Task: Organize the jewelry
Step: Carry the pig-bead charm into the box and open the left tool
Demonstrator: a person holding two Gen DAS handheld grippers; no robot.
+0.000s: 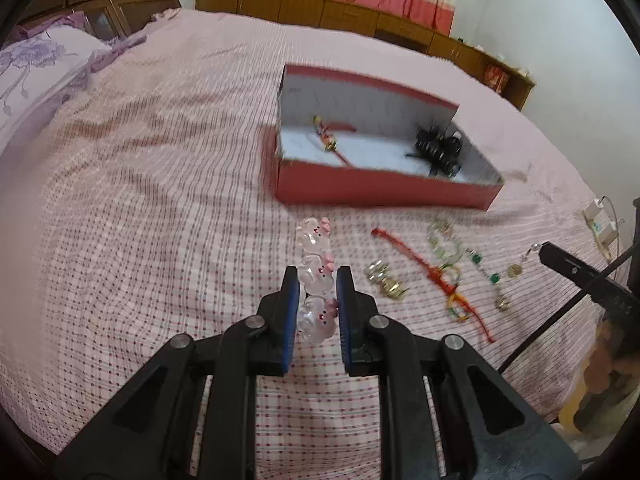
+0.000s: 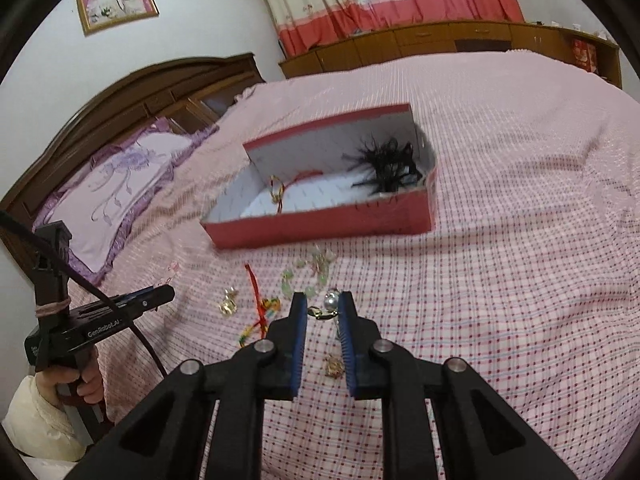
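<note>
- Left wrist view: your left gripper (image 1: 318,280) is clamped on the clear bead bracelet (image 1: 316,276); carry it over the red box (image 1: 384,192).
- Right wrist view: your right gripper (image 2: 323,307) pinches a beaded chain (image 2: 326,312) at its clasp; lift it clear, then box it.

Two handheld grippers, both black plastic. The left gripper (image 1: 318,280) has two flat fingers (image 1: 289,304) lined with ribbed blue pads, joined to angular black linkage arms by round silver pivot screws. The right gripper (image 2: 323,308) has the same build. Seen from the side, the left tool has a pistol-style handle, white lettering on its body, a black cable and a band wrapped around its upright post. A cream sleeve (image 2: 38,424) covers the person's left arm.
</note>
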